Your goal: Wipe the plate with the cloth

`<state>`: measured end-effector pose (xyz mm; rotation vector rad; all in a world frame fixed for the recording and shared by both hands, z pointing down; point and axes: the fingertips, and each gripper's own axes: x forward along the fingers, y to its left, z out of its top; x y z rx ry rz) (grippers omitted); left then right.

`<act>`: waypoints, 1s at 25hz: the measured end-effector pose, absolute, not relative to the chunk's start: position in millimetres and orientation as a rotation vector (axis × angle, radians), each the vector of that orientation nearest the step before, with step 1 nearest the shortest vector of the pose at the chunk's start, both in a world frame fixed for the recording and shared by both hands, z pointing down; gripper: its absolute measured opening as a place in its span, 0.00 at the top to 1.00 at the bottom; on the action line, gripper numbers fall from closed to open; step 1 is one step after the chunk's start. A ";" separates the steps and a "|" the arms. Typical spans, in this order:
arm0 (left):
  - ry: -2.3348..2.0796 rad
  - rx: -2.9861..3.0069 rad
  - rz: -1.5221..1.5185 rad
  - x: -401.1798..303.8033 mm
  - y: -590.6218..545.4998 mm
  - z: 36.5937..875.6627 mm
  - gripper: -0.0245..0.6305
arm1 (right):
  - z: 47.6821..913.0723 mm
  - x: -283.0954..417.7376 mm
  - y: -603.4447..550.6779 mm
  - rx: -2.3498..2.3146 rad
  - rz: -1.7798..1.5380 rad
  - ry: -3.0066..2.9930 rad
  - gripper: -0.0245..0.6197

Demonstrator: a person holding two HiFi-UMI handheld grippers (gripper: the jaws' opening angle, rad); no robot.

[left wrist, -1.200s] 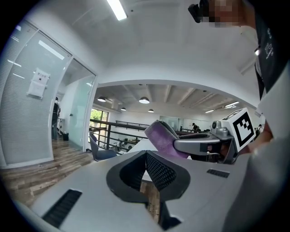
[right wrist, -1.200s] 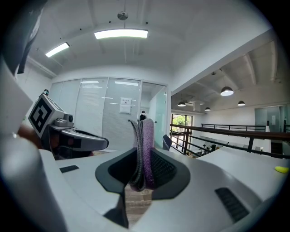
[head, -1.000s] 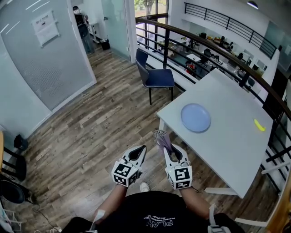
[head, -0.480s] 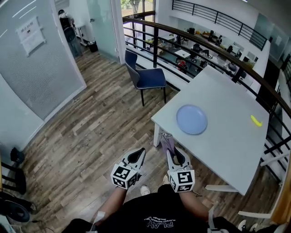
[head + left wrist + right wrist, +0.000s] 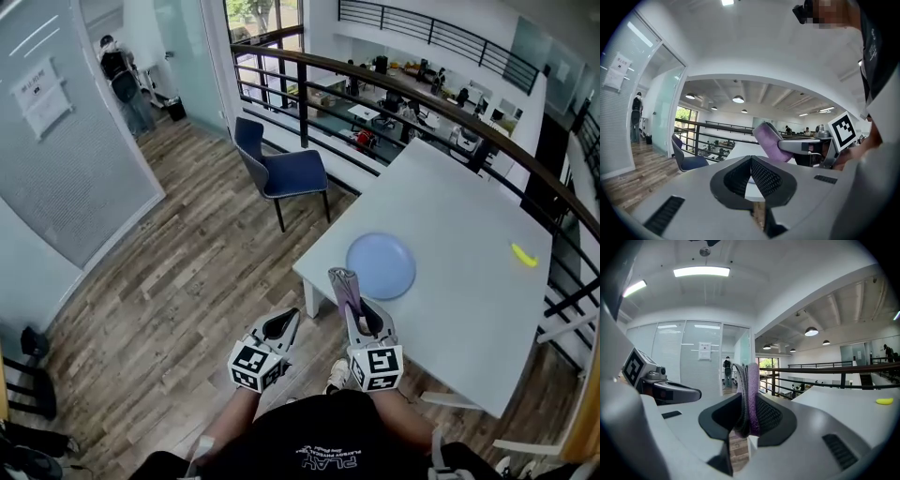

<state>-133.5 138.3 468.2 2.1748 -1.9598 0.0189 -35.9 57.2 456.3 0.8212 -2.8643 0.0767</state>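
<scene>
The right gripper [image 5: 748,420] is clenched on the purple cloth [image 5: 749,387], which stands folded between its jaws with a tuft rising above the tips. That grip suits the job: the fabric is pinched low and firmly, so the free upper part can serve as the wiping face. In the head view the same cloth [image 5: 343,284] pokes forward from the right gripper [image 5: 352,309], aimed toward the blue plate [image 5: 382,265], though it hangs short of it and no contact shows. The left gripper [image 5: 751,161] has its jaws brought together at the tips with nothing between them; it rides beside the right one, off the table's near edge [image 5: 281,325], and I judge it is kept free to steady the plate if it slides. From its own view the cloth [image 5: 768,139] sticks out of the neighbouring gripper at close range. The plate lies flat near the front corner of the white table [image 5: 469,281], bare and within reach, so wiping has likely not begun and the next move is to bring the cloth down onto its face. A small yellow object [image 5: 524,255] lies well apart toward the far side, out of the way. Beyond the table stand a blue chair [image 5: 281,171] and a dark railing [image 5: 403,86].
</scene>
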 end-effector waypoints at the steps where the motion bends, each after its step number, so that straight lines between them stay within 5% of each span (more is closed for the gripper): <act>1: -1.960 2.170 0.015 -134.4 129.4 469.4 0.94 | 455.5 -36.9 47.3 0.824 0.076 -2.866 0.81; 25: -1.931 2.159 0.172 -121.8 -36.0 477.8 0.94 | 463.0 -12.6 -127.0 0.864 0.163 -2.846 0.81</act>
